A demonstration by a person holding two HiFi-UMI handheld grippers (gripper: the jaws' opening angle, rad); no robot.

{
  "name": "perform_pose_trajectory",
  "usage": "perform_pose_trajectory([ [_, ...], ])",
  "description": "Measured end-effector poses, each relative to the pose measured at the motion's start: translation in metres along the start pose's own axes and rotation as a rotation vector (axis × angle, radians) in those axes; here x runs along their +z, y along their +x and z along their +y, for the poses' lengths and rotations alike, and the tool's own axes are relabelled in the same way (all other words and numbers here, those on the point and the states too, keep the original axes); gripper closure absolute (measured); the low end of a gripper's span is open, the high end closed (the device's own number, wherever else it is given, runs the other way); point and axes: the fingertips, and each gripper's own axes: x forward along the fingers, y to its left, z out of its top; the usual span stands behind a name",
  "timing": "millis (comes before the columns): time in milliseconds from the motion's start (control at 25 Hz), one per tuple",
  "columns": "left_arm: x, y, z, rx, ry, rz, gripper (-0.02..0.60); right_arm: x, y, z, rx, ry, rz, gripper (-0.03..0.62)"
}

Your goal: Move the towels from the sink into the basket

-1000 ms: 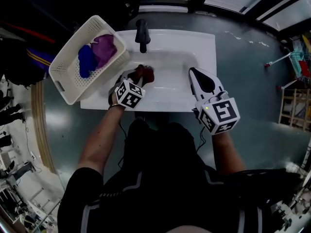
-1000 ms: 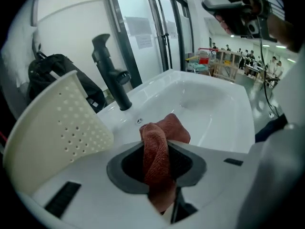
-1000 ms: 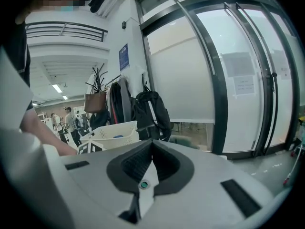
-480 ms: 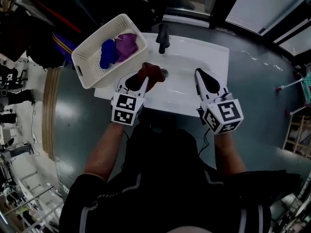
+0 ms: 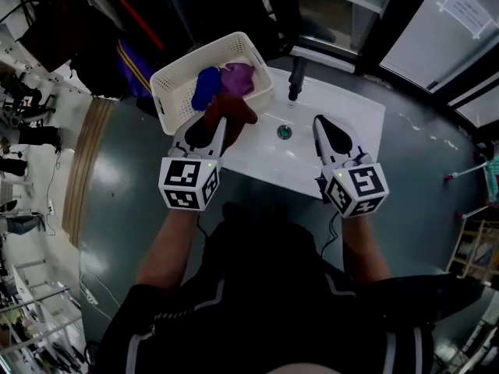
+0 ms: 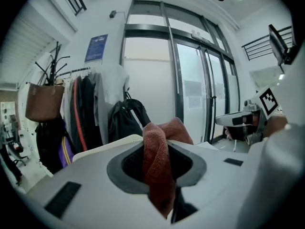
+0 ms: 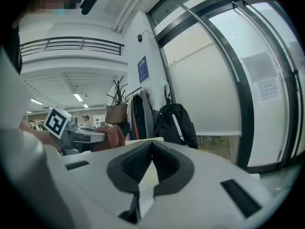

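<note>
The left gripper point(image 5: 216, 125) is clamped on a rust-red terry towel point(image 5: 232, 107) at the rim of the white perforated plastic basket point(image 5: 168, 93), where a blue towel point(image 5: 205, 89) and a purple towel point(image 5: 240, 76) lie. The white sink point(image 5: 347, 127) beside the basket looks emptied; only the drop is judged left.

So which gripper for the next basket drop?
Left. The left gripper is shut on the red-brown towel by the basket; the right gripper is shut and empty over the sink.

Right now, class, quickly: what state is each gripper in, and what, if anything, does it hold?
Left gripper: closed on the reddish-brown towel.
Right gripper: closed, holding nothing.
</note>
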Motion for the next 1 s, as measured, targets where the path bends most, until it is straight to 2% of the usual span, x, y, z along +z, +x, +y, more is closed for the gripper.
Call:
perform_pose_trajectory([
  [240, -0.002, -0.021, 0.065, 0.114, -0.057, -0.004, 0.483, 0.01, 0.025, 0.04, 0.036, -0.03, -0.006, 0.591],
  [440, 0.001, -0.023, 0.12, 0.175, -0.082, -0.004, 0.482, 0.01, 0.043, 0.072, 0.048, -0.047, 0.012, 0.591],
  [760, -0.018, -0.004, 0.188, 0.193, -0.158, 0.06, 0.482, 0.015, 0.072, 0.113, 0.019, -0.079, 0.03, 0.591],
  [1000, -0.031, 0.022, 0.216, 0.19, -0.227, 0.092, 0.479, 0.01, 0.085, 0.135, -0.028, -0.08, 0.041, 0.591],
])
